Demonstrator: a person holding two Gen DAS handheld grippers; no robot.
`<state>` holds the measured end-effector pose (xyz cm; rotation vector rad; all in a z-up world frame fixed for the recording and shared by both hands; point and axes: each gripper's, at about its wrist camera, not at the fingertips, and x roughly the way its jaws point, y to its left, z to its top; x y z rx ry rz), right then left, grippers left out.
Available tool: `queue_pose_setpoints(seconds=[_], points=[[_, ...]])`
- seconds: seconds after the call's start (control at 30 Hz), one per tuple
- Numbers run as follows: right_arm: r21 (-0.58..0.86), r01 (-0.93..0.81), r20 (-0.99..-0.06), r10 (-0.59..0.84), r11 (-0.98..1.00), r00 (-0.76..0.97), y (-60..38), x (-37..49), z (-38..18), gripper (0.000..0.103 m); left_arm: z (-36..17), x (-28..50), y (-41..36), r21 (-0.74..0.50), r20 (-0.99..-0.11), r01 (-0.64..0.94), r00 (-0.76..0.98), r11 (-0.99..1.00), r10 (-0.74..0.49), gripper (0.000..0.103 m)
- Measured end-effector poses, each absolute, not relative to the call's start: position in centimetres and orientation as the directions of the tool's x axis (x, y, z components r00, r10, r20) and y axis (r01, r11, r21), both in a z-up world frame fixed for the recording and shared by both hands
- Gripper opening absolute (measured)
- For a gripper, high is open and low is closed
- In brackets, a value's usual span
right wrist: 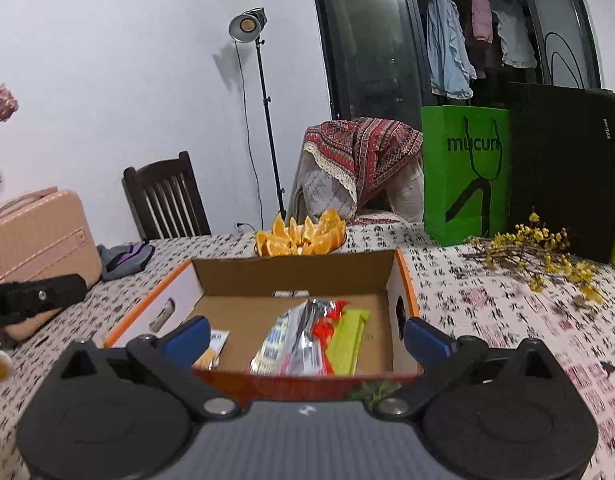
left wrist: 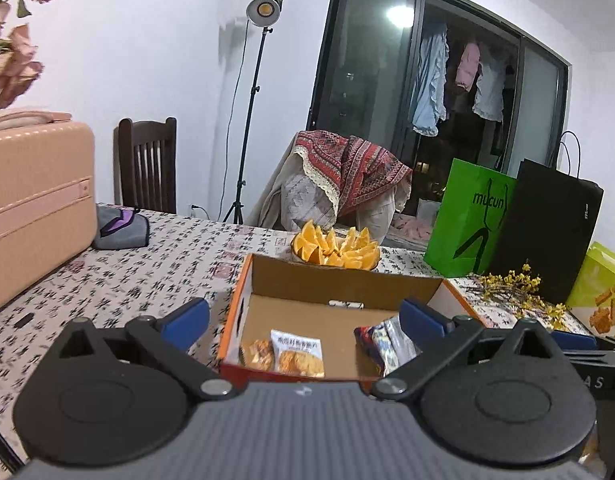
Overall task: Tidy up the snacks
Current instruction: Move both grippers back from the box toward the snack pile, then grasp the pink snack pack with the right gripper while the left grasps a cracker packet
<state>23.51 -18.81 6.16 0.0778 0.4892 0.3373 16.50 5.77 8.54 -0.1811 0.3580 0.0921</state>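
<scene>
Box (right wrist: 291, 280): open, on tabletop (right wrist: 487, 300), 12 o'clock of both grippers.
Snacks (right wrist: 307, 336): packets lying inside box.
Left hand-held gripper (left wrist: 303, 320): jaws spread, empty.
Right hand-held gripper (right wrist: 307, 338): jaws spread, empty.
Oranges (right wrist: 301, 236): 12 o'clock behind box.

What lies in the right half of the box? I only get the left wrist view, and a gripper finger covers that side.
Observer: A silver-and-red packet lies lengthwise on the floor of the cardboard box.
Operator: Anything beside it?
Observer: A yellow-green packet, touching its right side.
Operator: Is the right gripper holding anything?
Observer: No, the right gripper is open and empty, at the box's near edge.
</scene>
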Motion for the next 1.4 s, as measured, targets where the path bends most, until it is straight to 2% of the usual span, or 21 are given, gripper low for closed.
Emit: queue_pose_setpoints(seconds=[0.27,0.6,1.13,1.27,1.4], points=[[0.15,-0.311,-0.48,0.344,0.939,0.807,-19.6,19.6,4.9,0.103,7.3,13.5,5.8,-0.153,-0.392,-0.123,0.918,0.981,0.054,0.103],[0.162,-0.329,-0.571,0.36,0.93,0.738,-20.4,16.0,1.5,0.103,4.7,10.8,5.5,-0.141,-0.454,-0.118,0.89,0.983,0.041,0.103],[0.146,-0.374,-0.709,0.36,0.916,0.607,-18.9,15.4,-3.3,0.103,0.7,8.3,6.6,-0.173,-0.55,-0.107,0.835,0.979,-0.006,0.103],[0.044,-0.369,-0.706,0.29,0.928,0.646,-17.5,15.5,-3.9,0.103,0.1,7.8,7.2,-0.184,-0.559,-0.109,0.829,0.977,-0.013,0.103],[0.041,-0.369,-0.677,0.297,0.928,0.674,-17.5,15.0,-4.3,0.103,-0.5,7.3,7.7,-0.199,-0.568,-0.11,0.823,0.974,-0.023,0.103]])
